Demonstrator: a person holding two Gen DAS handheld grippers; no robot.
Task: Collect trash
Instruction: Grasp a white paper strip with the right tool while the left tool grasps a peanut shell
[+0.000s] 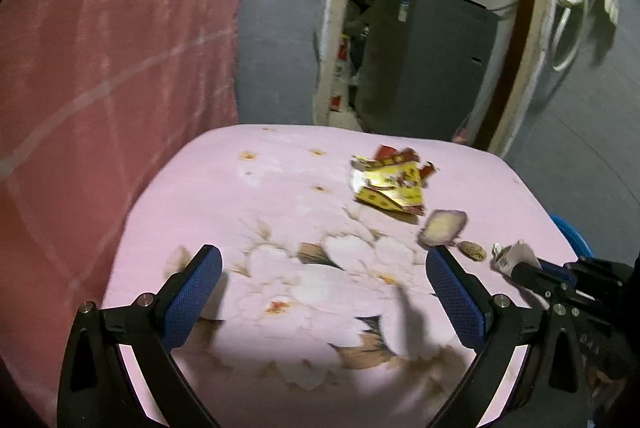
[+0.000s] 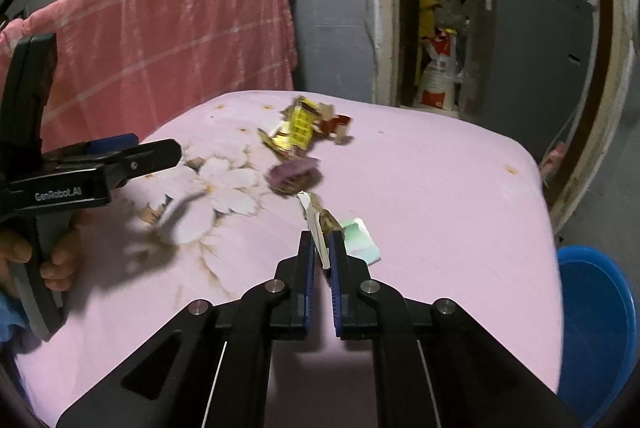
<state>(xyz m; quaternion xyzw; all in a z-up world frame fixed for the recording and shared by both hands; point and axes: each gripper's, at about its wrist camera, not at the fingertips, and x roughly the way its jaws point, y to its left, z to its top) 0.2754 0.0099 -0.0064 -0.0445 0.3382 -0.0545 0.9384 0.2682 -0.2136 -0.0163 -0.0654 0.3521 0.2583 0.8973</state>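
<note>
Pink floral surface (image 2: pixel 440 187) fills both views, nearest the lens. Blue bucket (image 2: pixel 596 328) stands below its right edge, beside the right gripper (image 2: pixel 320 248), whose jaws pinch a white scrap (image 2: pixel 314 228) that stands upright. Beyond the scrap lie a yellow wrapper (image 1: pixel 388 183), then a purple wrapper (image 1: pixel 442 226). Left gripper (image 1: pixel 324 292), jaws spread and empty, hovers left of the scrap. Likely next: carry the scrap rightward to the bucket; the right hand is nearer.

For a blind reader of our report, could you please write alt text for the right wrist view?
The right gripper is shut on a scrap of paper trash over a pink floral tablecloth. Beyond lie a yellow wrapper and purple wrapper; the open left gripper hovers left.
</note>
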